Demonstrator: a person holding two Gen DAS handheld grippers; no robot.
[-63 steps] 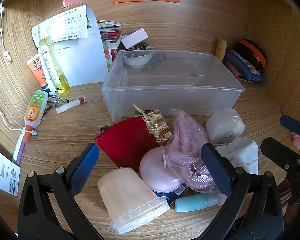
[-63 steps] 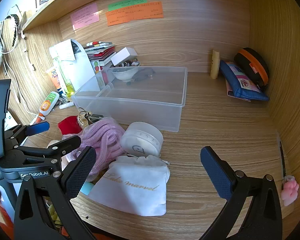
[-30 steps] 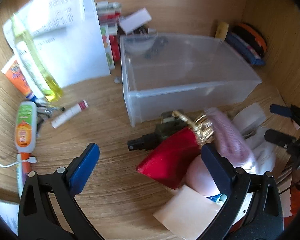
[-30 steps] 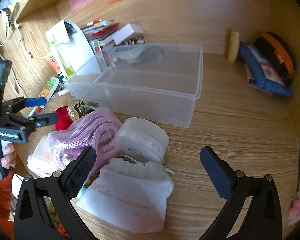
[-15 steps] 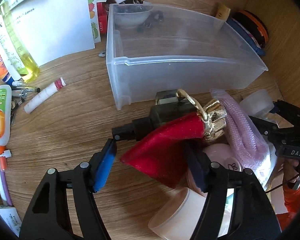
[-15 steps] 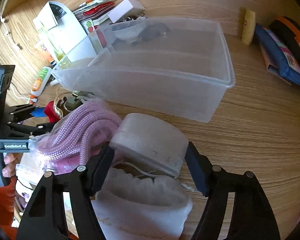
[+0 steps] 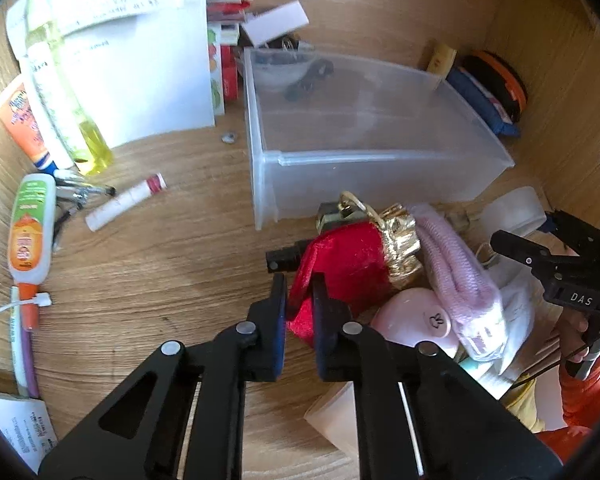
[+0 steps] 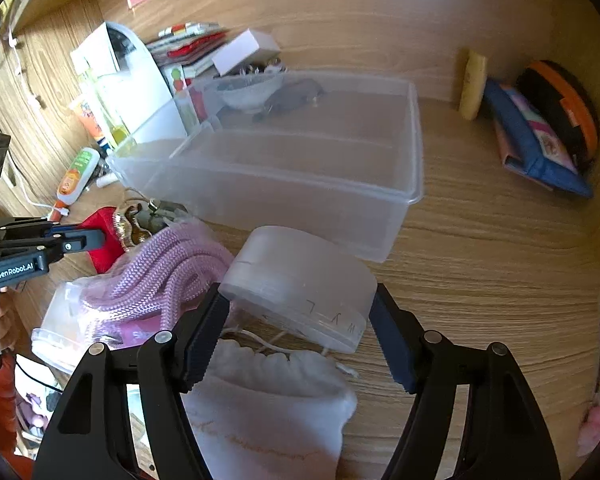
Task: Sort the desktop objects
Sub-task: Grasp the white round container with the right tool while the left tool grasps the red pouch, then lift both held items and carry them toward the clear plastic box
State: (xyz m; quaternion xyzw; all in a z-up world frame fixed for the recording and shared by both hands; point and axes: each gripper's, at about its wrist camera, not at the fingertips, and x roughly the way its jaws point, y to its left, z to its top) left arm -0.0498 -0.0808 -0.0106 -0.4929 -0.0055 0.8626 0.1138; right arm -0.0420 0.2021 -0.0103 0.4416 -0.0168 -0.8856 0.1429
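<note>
My left gripper (image 7: 300, 292) is shut on the edge of a red velvet pouch (image 7: 348, 252) with a gold top, in front of the clear plastic bin (image 7: 364, 160). My right gripper (image 8: 298, 312) is shut on a round white plastic container (image 8: 300, 276), its pads against both sides, above a white drawstring bag (image 8: 268, 412). A bag of pink rope (image 8: 168, 276) lies to the left of the container. The left gripper (image 8: 76, 240) also shows in the right wrist view, on the pouch (image 8: 100, 240). The bin (image 8: 284, 160) holds a small bowl and a dark item at its far end.
Tubes, a yellow bottle (image 7: 60, 92), a lip balm (image 7: 124, 202) and a white paper stand at the left. A pink round case (image 7: 412, 320) and a beige cup (image 7: 332, 416) lie near the pouch. Blue and orange cases (image 8: 540, 128) sit at the back right.
Both grippers have closed: the left onto the red pouch's edge, the right onto the round white container. Both have moved in closer to the pile.
</note>
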